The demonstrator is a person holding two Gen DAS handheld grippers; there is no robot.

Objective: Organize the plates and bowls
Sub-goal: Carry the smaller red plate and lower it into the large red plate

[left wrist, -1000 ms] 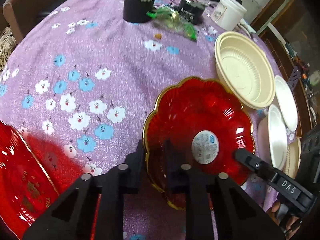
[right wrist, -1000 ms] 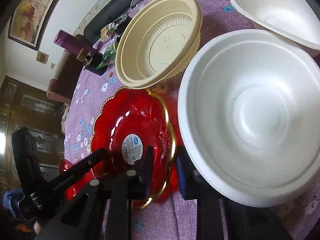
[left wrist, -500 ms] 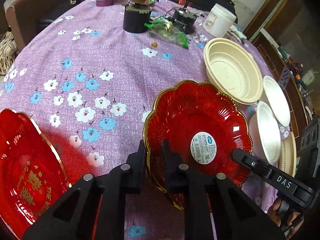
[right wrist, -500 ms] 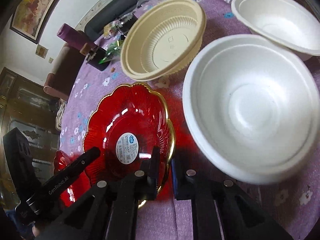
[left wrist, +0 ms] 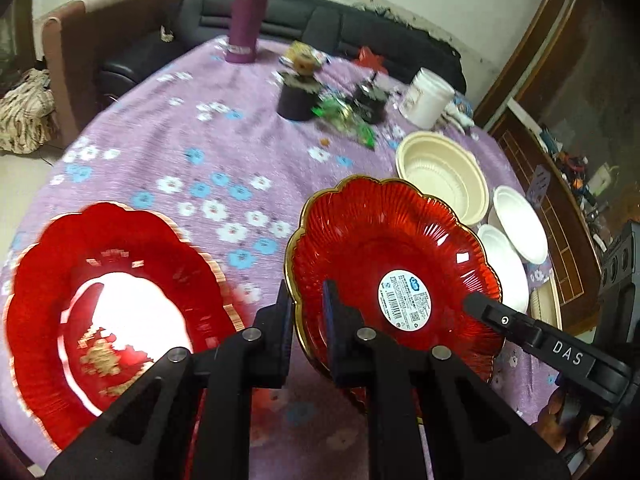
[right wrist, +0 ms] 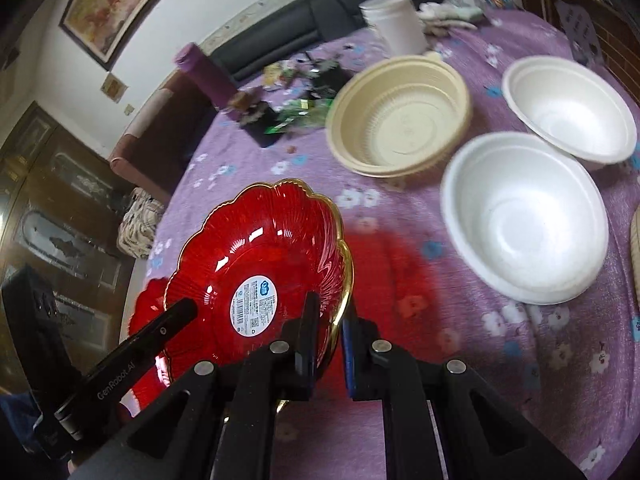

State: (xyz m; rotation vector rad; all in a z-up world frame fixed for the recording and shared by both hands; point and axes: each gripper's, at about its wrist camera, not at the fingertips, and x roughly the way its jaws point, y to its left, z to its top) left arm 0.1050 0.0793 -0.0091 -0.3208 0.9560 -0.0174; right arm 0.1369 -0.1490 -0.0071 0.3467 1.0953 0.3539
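A red scalloped plate with a gold rim and a white sticker (left wrist: 392,256) (right wrist: 256,256) is held off the purple tablecloth by both grippers. My left gripper (left wrist: 306,320) is shut on its left rim. My right gripper (right wrist: 329,332) is shut on its right rim. A second red plate with gold lettering (left wrist: 108,300) lies on the table to the left, below. A cream ribbed bowl (left wrist: 440,176) (right wrist: 400,120) and two white foam bowls (right wrist: 524,216) (right wrist: 568,108) sit to the right.
A purple flask (left wrist: 246,20), a black pot (left wrist: 296,96), green wrappers (left wrist: 344,116) and a white tub (left wrist: 428,98) stand at the table's far side. Another cream bowl edge (right wrist: 636,252) shows at the far right. A sofa is behind the table.
Both grippers have lifted the red plate up off the table and toward the left. The second red plate has come further into view beneath.
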